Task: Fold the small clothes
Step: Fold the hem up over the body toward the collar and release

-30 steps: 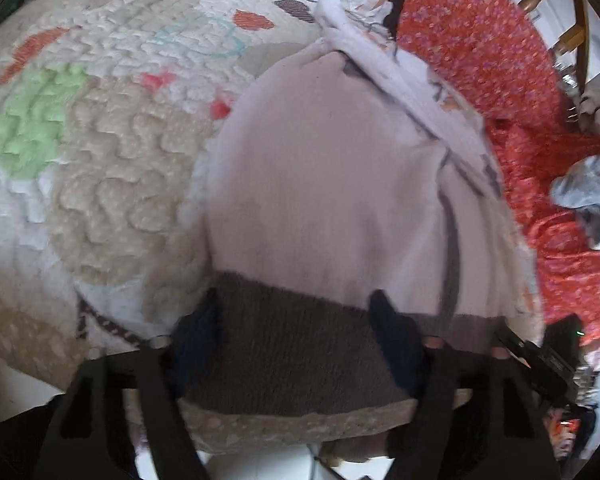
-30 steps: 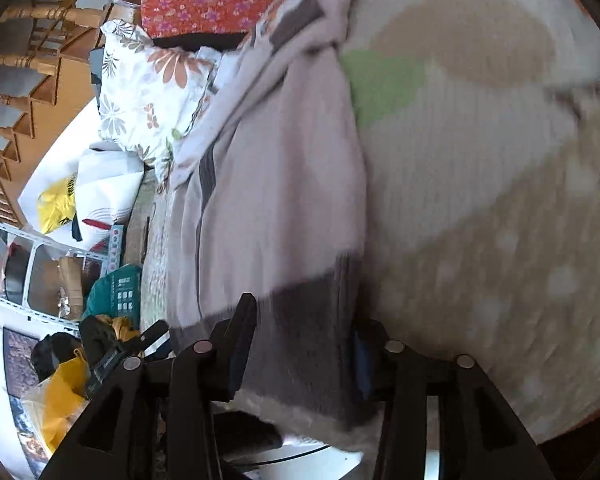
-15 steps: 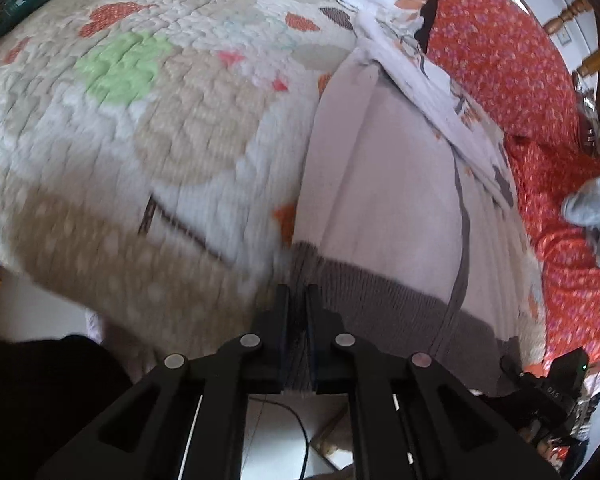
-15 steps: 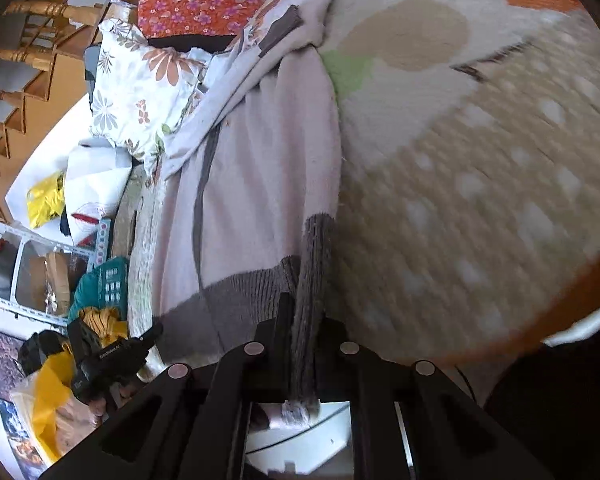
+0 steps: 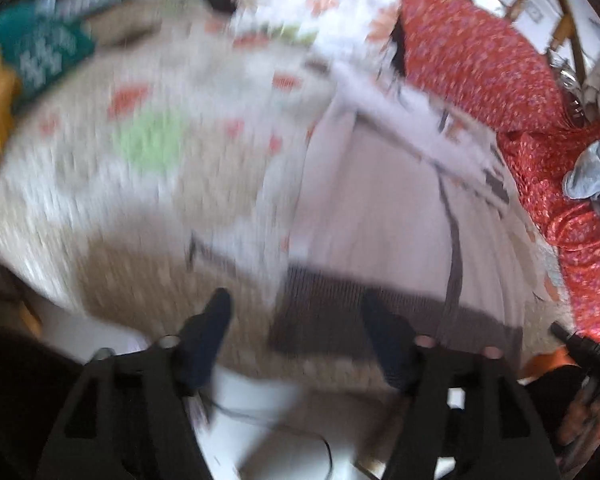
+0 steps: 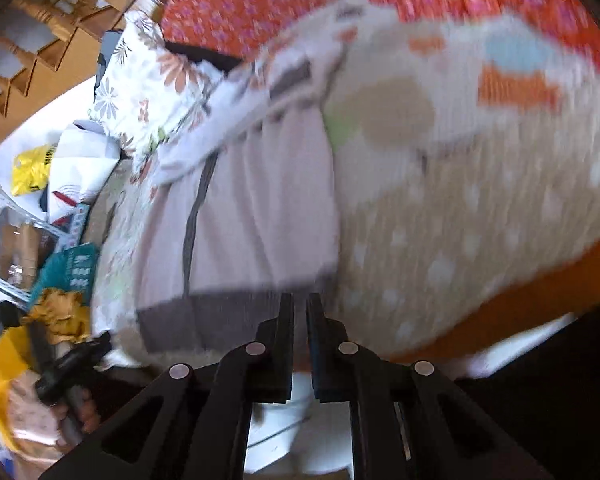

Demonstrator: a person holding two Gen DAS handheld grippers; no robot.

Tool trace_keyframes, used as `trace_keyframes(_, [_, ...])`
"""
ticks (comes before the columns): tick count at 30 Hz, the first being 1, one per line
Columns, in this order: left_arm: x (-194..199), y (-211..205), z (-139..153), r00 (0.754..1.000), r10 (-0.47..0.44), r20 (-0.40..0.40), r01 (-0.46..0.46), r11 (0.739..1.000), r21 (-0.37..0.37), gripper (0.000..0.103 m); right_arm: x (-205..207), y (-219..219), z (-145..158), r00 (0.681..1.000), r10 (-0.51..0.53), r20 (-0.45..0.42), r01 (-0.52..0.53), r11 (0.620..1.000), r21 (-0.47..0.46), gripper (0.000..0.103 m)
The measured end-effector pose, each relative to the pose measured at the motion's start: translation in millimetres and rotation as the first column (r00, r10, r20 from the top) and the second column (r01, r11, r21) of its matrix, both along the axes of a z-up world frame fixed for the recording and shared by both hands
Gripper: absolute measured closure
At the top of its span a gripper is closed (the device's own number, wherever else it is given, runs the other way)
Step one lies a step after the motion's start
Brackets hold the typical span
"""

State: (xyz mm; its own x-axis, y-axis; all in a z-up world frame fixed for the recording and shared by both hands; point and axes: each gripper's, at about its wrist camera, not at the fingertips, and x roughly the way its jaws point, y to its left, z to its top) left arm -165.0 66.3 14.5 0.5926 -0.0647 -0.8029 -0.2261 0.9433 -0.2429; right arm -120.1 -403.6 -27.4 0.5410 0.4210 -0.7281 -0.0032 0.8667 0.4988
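Observation:
A pale pink knit garment with a grey-brown hem band lies flat on a patterned quilt. It also shows in the right wrist view, hem nearest. My left gripper is open and empty, its fingers astride the hem's left corner. My right gripper has its jaws nearly together at the hem's right corner; no cloth shows between them. Both views are blurred.
A red floral cloth and a floral pillow lie beyond the garment. A grey cloth sits at the right. Wooden railings, a teal box and yellow bags stand beside the bed.
My left gripper has opened and let go of the hem. The hem, pinched up half a second ago, now lies flat on the quilt. Both grippers have drawn back a little.

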Motion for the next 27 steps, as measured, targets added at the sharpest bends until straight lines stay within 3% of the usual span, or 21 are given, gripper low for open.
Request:
trace_keyframes(1, [8,-3,8,1.000,0.000,0.029,-0.001,0.999,0.050,0.018,13,2,9,1.000,-0.006,0.022,0.007,1.000,-0.024,0.095])
trace_keyframes(3, [21,-5,17,0.998,0.007,0.064,-0.014,0.994,0.108,0.013,32,6,20,0.999,-0.014,0.036,0.016,0.998,-0.059,0.095])
trace_keyframes(5, [47,-10,20,0.996,0.012,0.092,-0.025,0.989,0.145,0.012,59,11,28,0.999,-0.029,0.042,0.033,0.995,-0.092,0.093])
trace_keyframes(8, [80,-12,12,0.995,0.059,0.082,-0.076,0.972,0.223,0.012,104,22,33,0.998,-0.045,0.039,0.047,0.997,-0.068,0.085])
trace_keyframes(11, [107,-20,-2,0.992,0.101,0.074,-0.118,0.951,0.287,0.012,156,34,32,0.995,-0.065,0.073,0.072,0.993,-0.096,0.084])
trace_keyframes(16, [134,-47,-25,0.983,0.129,0.126,-0.172,0.885,0.433,0.012,224,46,7,0.994,-0.053,0.096,0.066,0.988,-0.140,0.084])
trace_keyframes(19, [149,-58,-38,0.987,0.114,0.114,-0.155,0.868,0.472,0.012,245,36,-21,0.996,-0.078,0.039,0.084,0.976,-0.199,0.084])
trace_keyframes(23, [167,-66,-41,0.988,0.092,0.127,-0.143,0.863,0.485,0.012,254,-7,-39,0.974,-0.224,-0.028,0.212,0.950,-0.229,0.078])
trace_keyframes(27, [183,-69,-41,0.988,0.082,0.133,-0.138,0.860,0.491,0.012,248,-37,-33,0.954,-0.300,-0.024,0.292,0.943,-0.160,0.077])
